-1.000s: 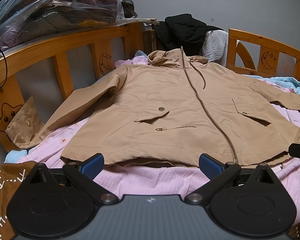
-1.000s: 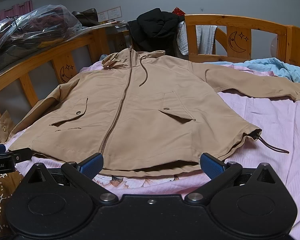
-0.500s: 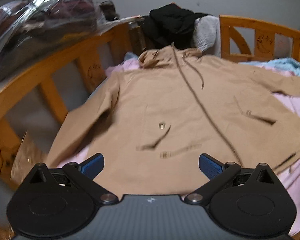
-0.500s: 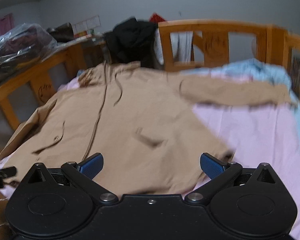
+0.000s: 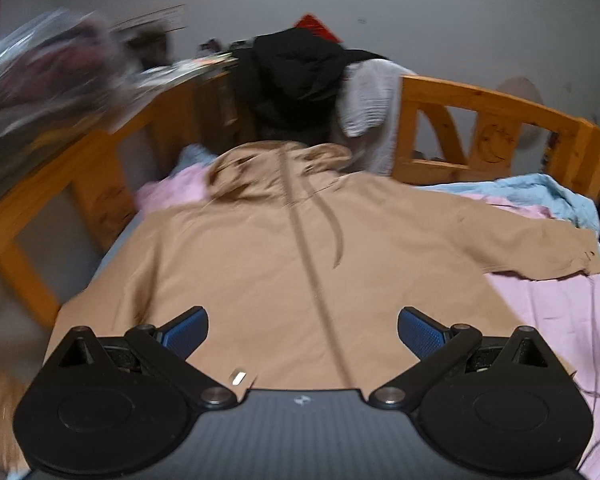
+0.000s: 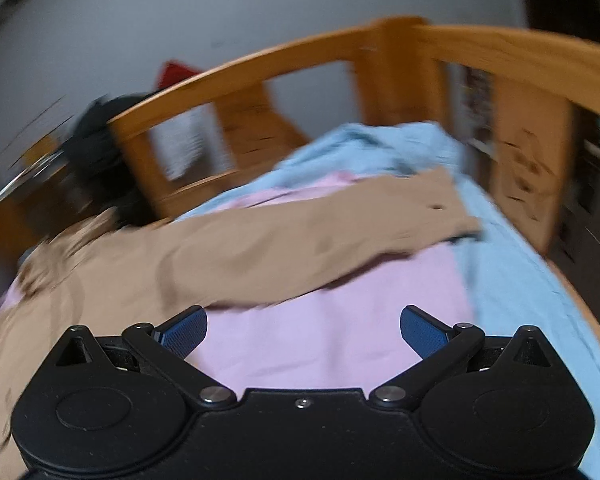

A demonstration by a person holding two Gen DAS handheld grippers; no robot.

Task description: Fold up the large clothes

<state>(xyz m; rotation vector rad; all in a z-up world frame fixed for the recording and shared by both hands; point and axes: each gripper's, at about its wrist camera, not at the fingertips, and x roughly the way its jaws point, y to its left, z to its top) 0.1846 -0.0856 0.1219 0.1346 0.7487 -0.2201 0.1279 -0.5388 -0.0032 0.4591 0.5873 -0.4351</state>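
A tan hooded jacket (image 5: 284, 264) lies flat, front up and zipped, on the pink sheet of a bed. Its right sleeve (image 6: 320, 236) stretches across the sheet toward the blue blanket. My left gripper (image 5: 302, 330) is open and empty, above the jacket's middle. My right gripper (image 6: 302, 330) is open and empty, above the pink sheet (image 6: 332, 328) just in front of the right sleeve, whose cuff (image 6: 444, 208) lies further right. Both views are blurred by motion.
A wooden bed rail (image 5: 492, 128) runs around the bed. Black and white clothes (image 5: 300, 76) hang over the head end. A light blue blanket (image 6: 512, 264) lies at the right side. Bagged clothes (image 5: 40, 76) are piled at the left.
Both grippers have moved forward from the jacket's hem. The left now sits over the jacket's middle. The right has swung right toward the right sleeve. Both stay open.
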